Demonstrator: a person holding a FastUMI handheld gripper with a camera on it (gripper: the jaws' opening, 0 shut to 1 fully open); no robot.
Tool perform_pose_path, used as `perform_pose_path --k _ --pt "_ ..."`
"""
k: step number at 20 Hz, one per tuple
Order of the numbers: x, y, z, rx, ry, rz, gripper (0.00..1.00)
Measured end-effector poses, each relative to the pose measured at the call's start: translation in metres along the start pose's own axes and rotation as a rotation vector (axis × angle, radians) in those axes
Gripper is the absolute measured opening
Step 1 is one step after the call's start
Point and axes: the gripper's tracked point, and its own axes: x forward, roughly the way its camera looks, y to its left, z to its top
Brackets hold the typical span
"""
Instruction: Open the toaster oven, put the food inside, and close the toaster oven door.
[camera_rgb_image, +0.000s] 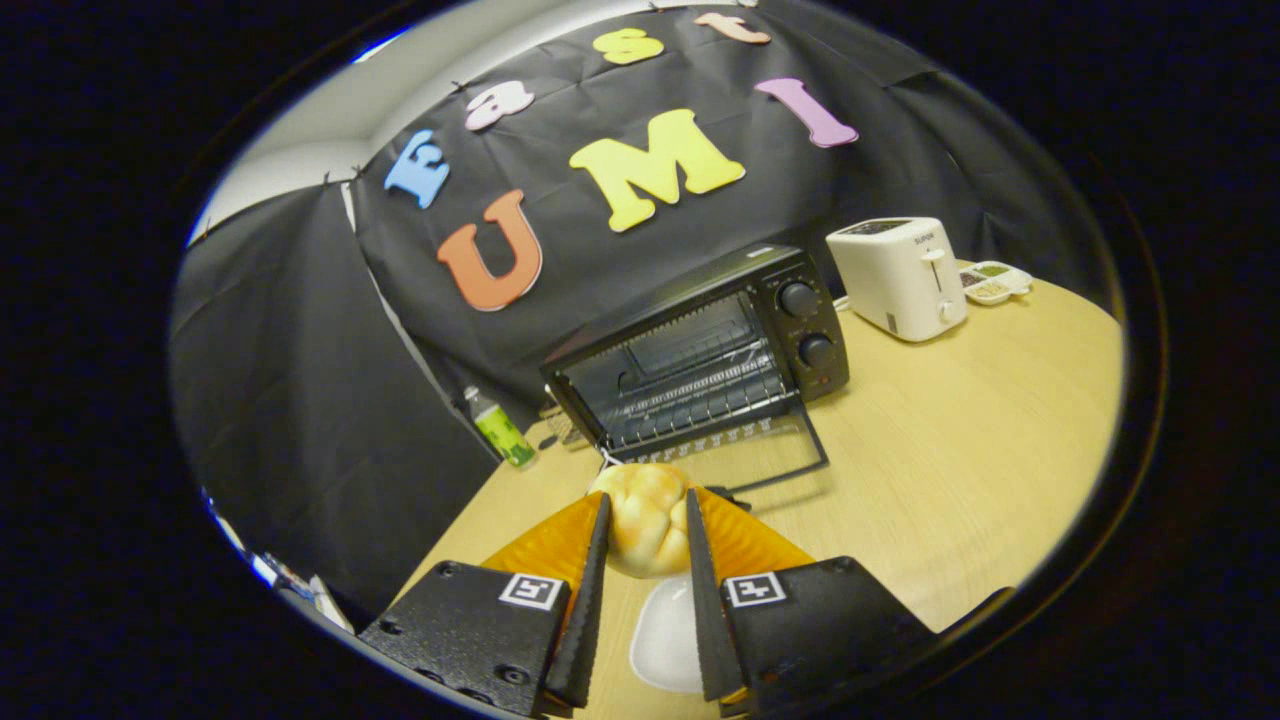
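The claw (647, 525) is clamped on a bread roll (643, 515) above a white dish (668, 640) on the counter (960, 450), just before the open toaster oven (700, 355), whose rack looks bare.

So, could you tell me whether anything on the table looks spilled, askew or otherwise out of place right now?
Nothing stands out. The toaster oven sits with its door folded down flat, the white toaster and green bottle stand upright, and the tongs are shut on the bread roll above a white dish. No spills show.
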Motion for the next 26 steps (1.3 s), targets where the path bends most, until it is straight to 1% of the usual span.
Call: perform_pose_path --k 3,6,10,13,19,22,25,26 --pt "0.046 0.000 0.030 0.040 -0.021 -0.015 0.45" --pt "0.095 -0.010 0.051 0.008 -0.049 -0.067 0.45" --pt "0.160 -0.034 0.060 -0.015 -0.035 -0.136 0.46" --pt "0.198 -0.049 0.067 -0.075 -0.029 -0.187 0.45" --pt "0.249 -0.039 0.075 -0.235 -0.039 -0.222 0.46" --pt "0.269 -0.044 0.067 -0.250 0.015 -0.242 0.46" --pt "0.272 -0.042 0.075 -0.276 0.001 -0.263 0.53" --pt "0.271 -0.037 0.073 -0.279 0.005 -0.253 0.62"
